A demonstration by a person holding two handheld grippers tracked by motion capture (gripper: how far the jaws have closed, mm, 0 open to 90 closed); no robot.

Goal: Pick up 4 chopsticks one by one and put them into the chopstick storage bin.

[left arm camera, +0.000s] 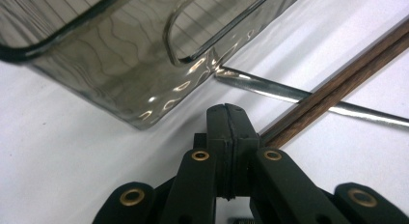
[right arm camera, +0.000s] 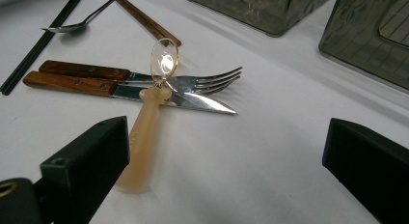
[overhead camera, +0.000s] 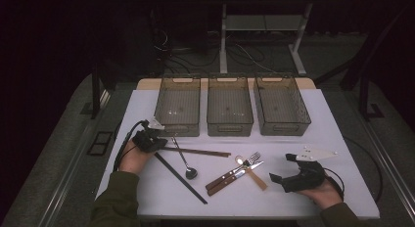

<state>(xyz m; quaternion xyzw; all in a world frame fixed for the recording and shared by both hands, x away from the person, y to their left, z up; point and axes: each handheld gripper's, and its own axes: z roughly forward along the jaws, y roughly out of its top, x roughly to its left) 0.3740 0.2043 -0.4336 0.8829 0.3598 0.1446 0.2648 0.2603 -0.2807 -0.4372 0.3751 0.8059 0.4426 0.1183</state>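
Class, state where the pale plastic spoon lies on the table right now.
In the high view the pale plastic spoon lies right of centre, across the fork and knife, near the right gripper.

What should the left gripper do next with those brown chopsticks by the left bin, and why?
Probably open its jaws and ease toward the brown chopsticks. The left gripper has its jaws pressed together with nothing between them, and the chopsticks lie just beside their tips, crossing over the metal spoon handle. The left bin stands empty close ahead, so once gripped they likely go there.
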